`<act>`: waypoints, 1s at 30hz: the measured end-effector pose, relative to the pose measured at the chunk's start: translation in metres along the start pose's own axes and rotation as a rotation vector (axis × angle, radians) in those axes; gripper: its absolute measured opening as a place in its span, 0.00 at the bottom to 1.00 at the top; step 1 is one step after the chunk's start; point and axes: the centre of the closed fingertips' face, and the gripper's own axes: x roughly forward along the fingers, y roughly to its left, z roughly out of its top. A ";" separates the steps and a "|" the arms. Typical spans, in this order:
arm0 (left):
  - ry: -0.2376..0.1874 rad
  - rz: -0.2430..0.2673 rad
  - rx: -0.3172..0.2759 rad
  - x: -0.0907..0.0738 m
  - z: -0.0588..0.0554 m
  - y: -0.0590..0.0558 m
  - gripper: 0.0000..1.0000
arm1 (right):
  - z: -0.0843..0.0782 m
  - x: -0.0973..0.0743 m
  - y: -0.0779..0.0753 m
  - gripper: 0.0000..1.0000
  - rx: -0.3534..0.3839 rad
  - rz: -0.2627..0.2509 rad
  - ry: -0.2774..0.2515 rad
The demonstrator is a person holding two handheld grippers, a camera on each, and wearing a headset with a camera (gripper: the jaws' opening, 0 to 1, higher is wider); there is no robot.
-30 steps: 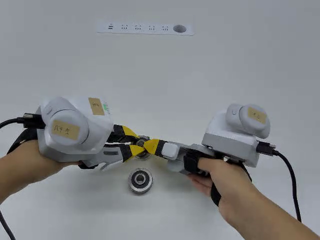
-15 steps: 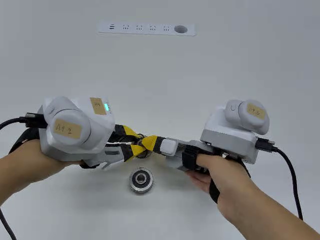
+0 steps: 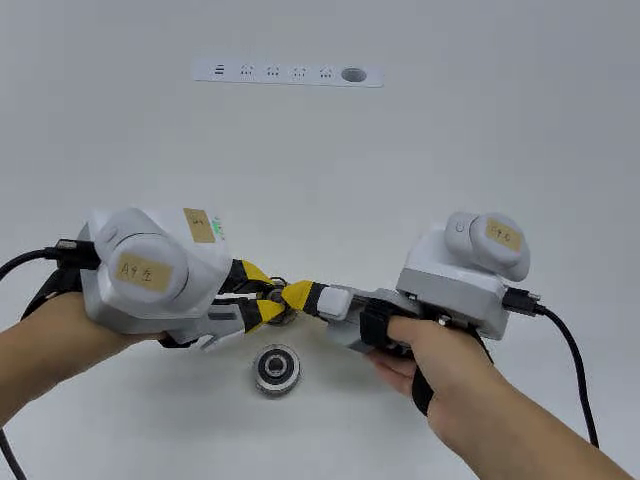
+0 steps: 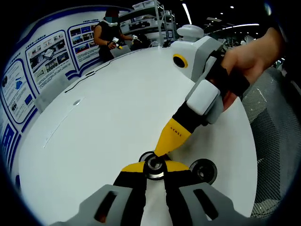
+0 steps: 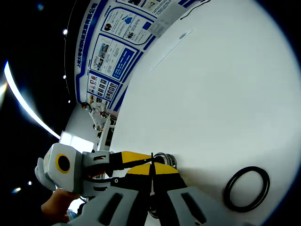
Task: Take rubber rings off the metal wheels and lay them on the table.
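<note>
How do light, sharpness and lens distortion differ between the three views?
Head view: soft even light, sharp, faint shadow under the lying wheel. Left gripper view: fisheye curves the table; ceiling lamps are bright streaks. Right gripper view: rolled, table bright, loose rubber ring sharp.

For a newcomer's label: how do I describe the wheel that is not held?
On the white table, find where the left tongs and right tongs meet. Just nearer the person lies the free wheel, flat, with nothing touching it, unlike the held wheel between the yellow tips.

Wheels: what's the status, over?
Left gripper shut on wheel. Right gripper jaws shut, tips at it. One ring and second wheel lie on table. No obstruction seen.
</note>
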 end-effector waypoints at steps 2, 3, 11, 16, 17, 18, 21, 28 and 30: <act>0.000 0.002 0.002 -0.002 0.000 0.000 0.15 | 0.001 0.000 0.001 0.02 0.014 0.005 -0.007; -0.001 0.003 0.003 -0.003 0.001 0.001 0.15 | 0.001 0.000 0.001 0.02 0.015 0.005 -0.008; -0.001 0.021 0.003 -0.017 -0.001 0.000 0.18 | -0.001 0.003 0.010 0.02 0.016 0.023 -0.007; -0.015 0.047 -0.007 -0.029 0.002 0.001 0.21 | 0.001 -0.001 0.017 0.02 0.023 0.041 -0.015; -0.019 0.051 -0.012 -0.030 0.002 0.002 0.21 | 0.002 -0.003 0.018 0.02 0.024 0.044 -0.019; -0.026 0.056 -0.015 -0.032 0.003 0.002 0.21 | 0.004 -0.004 0.019 0.02 0.025 0.046 -0.023; -0.049 0.070 -0.031 -0.037 0.008 0.003 0.23 | 0.007 -0.009 0.020 0.02 0.026 0.048 -0.036; -0.055 0.088 -0.025 -0.043 0.008 0.000 0.33 | 0.014 -0.027 0.016 0.02 0.036 0.035 -0.073; -0.071 0.091 -0.038 -0.046 0.009 -0.001 0.34 | 0.015 -0.033 0.013 0.02 0.041 0.028 -0.087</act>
